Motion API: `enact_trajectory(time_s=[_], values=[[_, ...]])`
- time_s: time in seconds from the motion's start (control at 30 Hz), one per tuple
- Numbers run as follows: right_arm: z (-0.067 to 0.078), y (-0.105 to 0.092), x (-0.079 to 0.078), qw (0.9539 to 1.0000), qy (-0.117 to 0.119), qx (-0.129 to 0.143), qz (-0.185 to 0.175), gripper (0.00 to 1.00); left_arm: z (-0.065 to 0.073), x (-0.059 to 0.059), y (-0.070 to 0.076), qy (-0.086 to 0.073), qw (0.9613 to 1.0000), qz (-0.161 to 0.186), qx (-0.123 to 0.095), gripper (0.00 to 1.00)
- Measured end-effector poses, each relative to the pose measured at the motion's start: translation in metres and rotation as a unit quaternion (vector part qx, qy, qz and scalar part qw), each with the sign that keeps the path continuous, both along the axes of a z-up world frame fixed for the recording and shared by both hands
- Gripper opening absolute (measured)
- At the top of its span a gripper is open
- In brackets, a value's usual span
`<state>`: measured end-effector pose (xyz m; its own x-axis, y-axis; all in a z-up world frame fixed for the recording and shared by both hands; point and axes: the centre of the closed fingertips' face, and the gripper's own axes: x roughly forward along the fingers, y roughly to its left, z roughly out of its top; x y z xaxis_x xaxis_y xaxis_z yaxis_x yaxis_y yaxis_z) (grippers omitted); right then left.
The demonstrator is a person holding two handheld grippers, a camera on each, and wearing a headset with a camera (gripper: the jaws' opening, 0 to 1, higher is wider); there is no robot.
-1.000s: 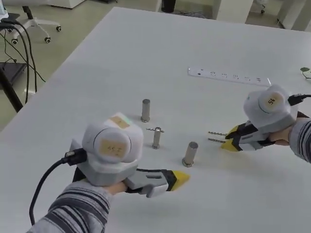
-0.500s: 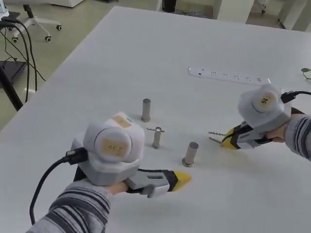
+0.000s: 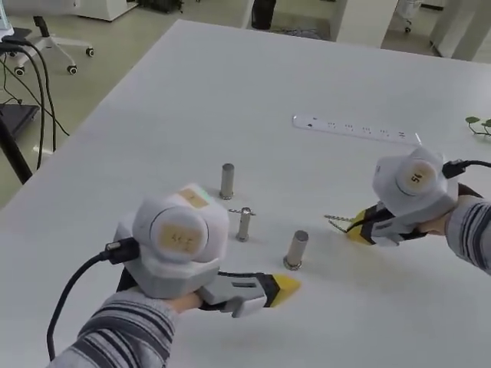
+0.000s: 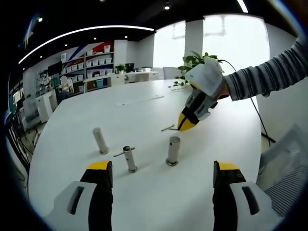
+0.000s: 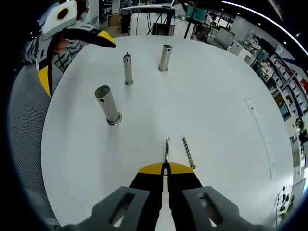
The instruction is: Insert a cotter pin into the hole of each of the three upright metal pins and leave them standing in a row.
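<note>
Right gripper [image 5: 166, 168] jaws pinch a thin wire cotter pin [image 5: 166, 149]; left gripper [image 4: 162, 167] gapes.

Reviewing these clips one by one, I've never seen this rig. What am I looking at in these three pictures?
There is no robot: a person holds a gripper with two fingers in each hand. The wide picture comes from a headset camera; each round picture comes from a camera riding on one gripper. On the white table three grey metal pins stand upright: the far pin, the middle pin, which has a thin metal cotter pin through it, and the near pin. The left gripper is open and empty. The right gripper is shut on a second cotter pin; a third cotter pin lies beside it.
</note>
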<state>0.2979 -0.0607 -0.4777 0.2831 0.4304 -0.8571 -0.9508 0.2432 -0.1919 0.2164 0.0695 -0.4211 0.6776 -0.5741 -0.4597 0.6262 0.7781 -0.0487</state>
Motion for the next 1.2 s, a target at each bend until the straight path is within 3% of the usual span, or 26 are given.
enact_trajectory(time_s=[0.17, 0.27, 0.47, 0.8, 1.0, 1.2], values=[[0.011, 0.003, -0.013, 0.9996, -0.021, -0.001, 0.019, 0.00, 0.002, -0.002, -0.005, -0.002, 0.9999, -0.011, -0.003, 0.81], [0.017, 0.005, -0.017, 0.9989, -0.037, 0.001, 0.029, 0.00, 0.006, -0.003, -0.010, -0.011, 0.9998, -0.016, -0.010, 0.76], [0.030, 0.012, -0.031, 0.9964, -0.067, 0.005, 0.052, 0.00, 0.009, -0.007, -0.018, -0.007, 0.9992, -0.030, -0.026, 0.68], [0.044, 0.033, -0.067, 0.9892, -0.101, 0.018, 0.105, 0.00, 0.008, -0.014, -0.028, 0.015, 0.9969, -0.043, -0.064, 0.53], [0.043, 0.044, -0.087, 0.9855, -0.109, 0.023, 0.128, 0.00, 0.003, -0.017, -0.029, 0.031, 0.9965, -0.044, -0.063, 0.49], [0.038, 0.053, -0.103, 0.9837, -0.109, 0.031, 0.140, 0.00, 0.001, -0.020, -0.032, 0.050, 0.9942, -0.047, -0.083, 0.39]])
